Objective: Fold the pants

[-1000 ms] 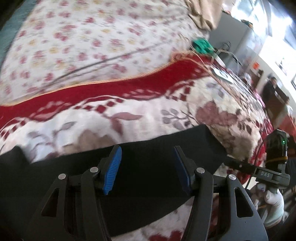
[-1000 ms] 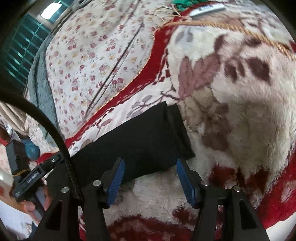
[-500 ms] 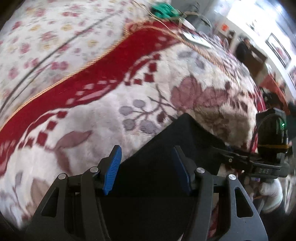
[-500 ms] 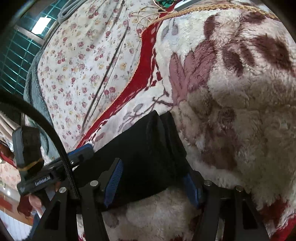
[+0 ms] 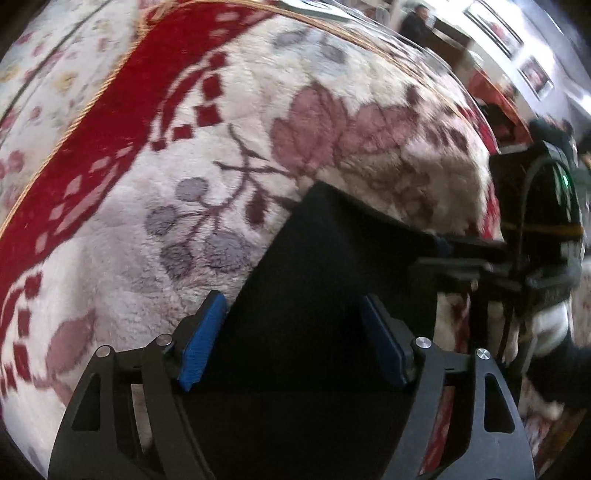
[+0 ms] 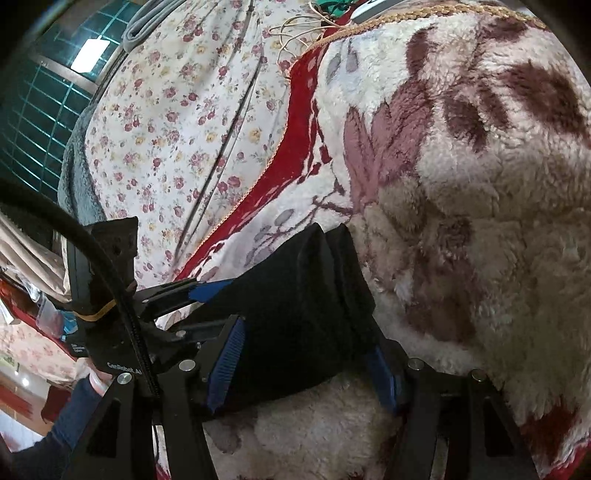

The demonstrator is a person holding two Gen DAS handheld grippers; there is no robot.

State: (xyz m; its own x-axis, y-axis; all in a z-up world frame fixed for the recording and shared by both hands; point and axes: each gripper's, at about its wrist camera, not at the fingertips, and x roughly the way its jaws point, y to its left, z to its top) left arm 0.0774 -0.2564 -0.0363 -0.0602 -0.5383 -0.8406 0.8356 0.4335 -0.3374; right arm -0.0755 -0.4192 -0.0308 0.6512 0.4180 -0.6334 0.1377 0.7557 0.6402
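Note:
Black pants (image 5: pixel 325 280) lie folded on a fluffy white and red floral blanket (image 5: pixel 184 155). My left gripper (image 5: pixel 295 332) is open, its blue pads straddling the black cloth from one side. My right gripper (image 6: pixel 303 365) is open too, its pads on either side of the pants' (image 6: pixel 303 295) near edge. Each gripper shows in the other's view: the right one (image 5: pixel 461 258) at the pants' far corner, the left one (image 6: pixel 192 291) at the left edge of the cloth.
A flowered sheet (image 6: pixel 177 122) covers the bed beyond the blanket's gold-corded red border (image 6: pixel 299 110). A tangle of cords and a green item (image 6: pixel 325 14) lie at the far end. A green tiled wall (image 6: pixel 33 110) stands behind. Furniture and a person (image 5: pixel 417 26) are across the room.
Both grippers have moved in toward the pants from opposite sides and come closer together. The cloth now sits between each pair of open pads. The pants look more bunched.

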